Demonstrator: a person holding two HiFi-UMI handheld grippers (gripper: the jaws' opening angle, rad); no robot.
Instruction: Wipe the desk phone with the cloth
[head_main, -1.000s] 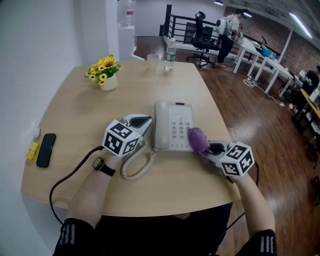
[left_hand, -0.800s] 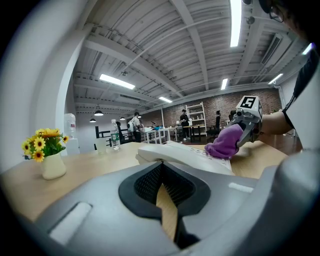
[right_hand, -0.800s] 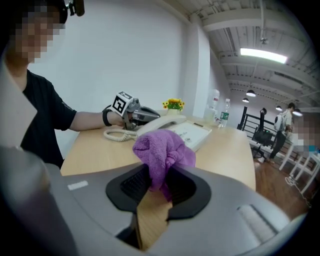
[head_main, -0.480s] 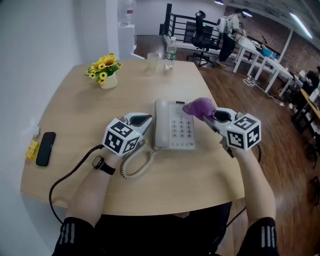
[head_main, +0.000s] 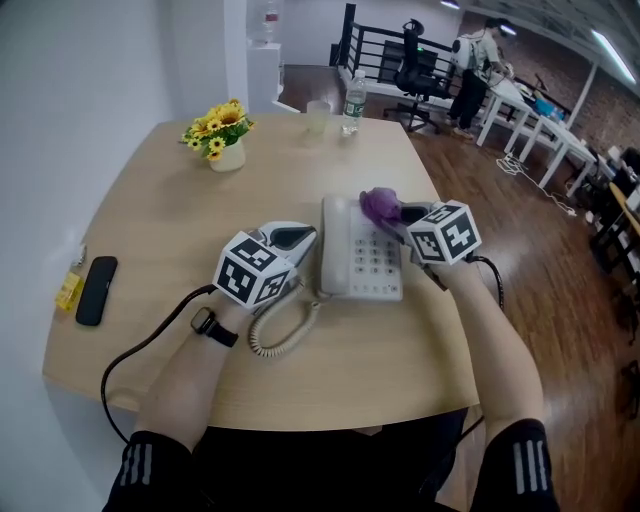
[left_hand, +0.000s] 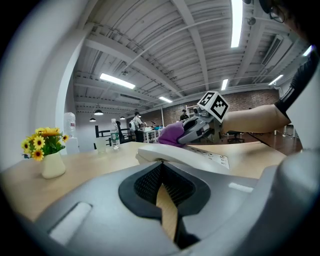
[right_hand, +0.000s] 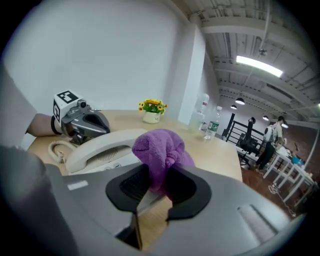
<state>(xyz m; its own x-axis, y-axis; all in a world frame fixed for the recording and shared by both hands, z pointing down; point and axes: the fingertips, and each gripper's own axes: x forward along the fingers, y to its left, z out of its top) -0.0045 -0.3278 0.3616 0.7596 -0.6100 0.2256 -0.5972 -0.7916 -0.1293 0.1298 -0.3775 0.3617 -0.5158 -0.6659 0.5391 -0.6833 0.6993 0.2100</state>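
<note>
The white desk phone (head_main: 362, 262) lies mid-table, handset along its left side. My right gripper (head_main: 396, 214) is shut on a bunched purple cloth (head_main: 379, 204), which sits at the phone's far right corner, above the keypad. The right gripper view shows the cloth (right_hand: 161, 150) sticking up from between the jaws, with the handset (right_hand: 100, 147) just beyond. My left gripper (head_main: 298, 238) rests on the table by the phone's left edge, shut with nothing in it. In the left gripper view the phone (left_hand: 180, 155) lies just ahead, the cloth (left_hand: 171, 134) beyond it.
A coiled cord (head_main: 285, 330) loops off the phone's near left corner. A vase of yellow flowers (head_main: 226, 140), a glass (head_main: 318, 115) and a water bottle (head_main: 352, 98) stand at the far side. A black mobile (head_main: 96, 290) lies at the left edge.
My right gripper has carried the cloth from the phone's near right corner up along its right side to the far right corner. The left gripper has stayed put.
</note>
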